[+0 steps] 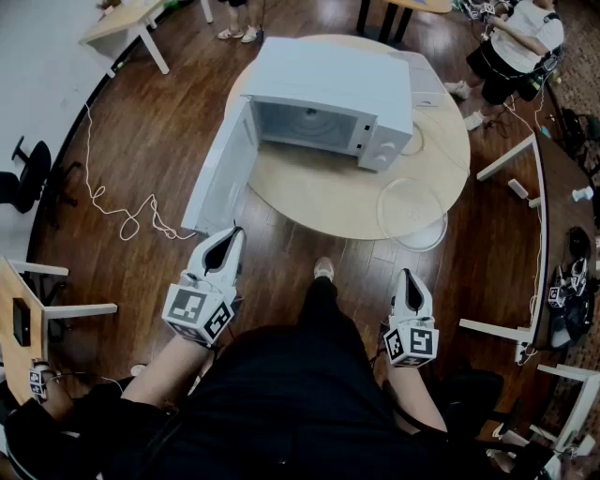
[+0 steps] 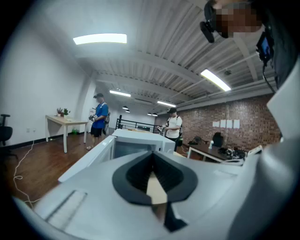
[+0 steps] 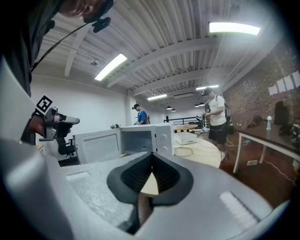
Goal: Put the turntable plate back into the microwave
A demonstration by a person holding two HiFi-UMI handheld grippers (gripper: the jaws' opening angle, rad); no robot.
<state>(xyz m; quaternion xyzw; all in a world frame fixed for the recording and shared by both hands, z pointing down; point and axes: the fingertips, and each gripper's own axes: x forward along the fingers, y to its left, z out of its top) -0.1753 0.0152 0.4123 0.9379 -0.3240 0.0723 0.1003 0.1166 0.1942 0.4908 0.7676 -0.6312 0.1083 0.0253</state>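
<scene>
We found ourselves in a shared lab or open-plan workroom, not a home. Dark wood floor (image 1: 141,141) ran wall to wall, and a loose cable (image 1: 122,211) trailed across it. White-legged work tables (image 1: 127,21) lined the edges, and an office chair (image 1: 23,173) stood off to one side. Overhead we saw strip lights (image 2: 100,39) on a ribbed ceiling (image 2: 154,47), and beyond them a brick wall (image 2: 248,117) with sheets (image 2: 226,123) pinned up. The microwave (image 1: 328,103) sat on a round table (image 1: 328,197) mid-room, and other people (image 2: 99,119) stood at the back.

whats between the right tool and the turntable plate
Only bare wood floor, in the head view: the right tool hangs short of the turntable plate at the table's edge.
</scene>
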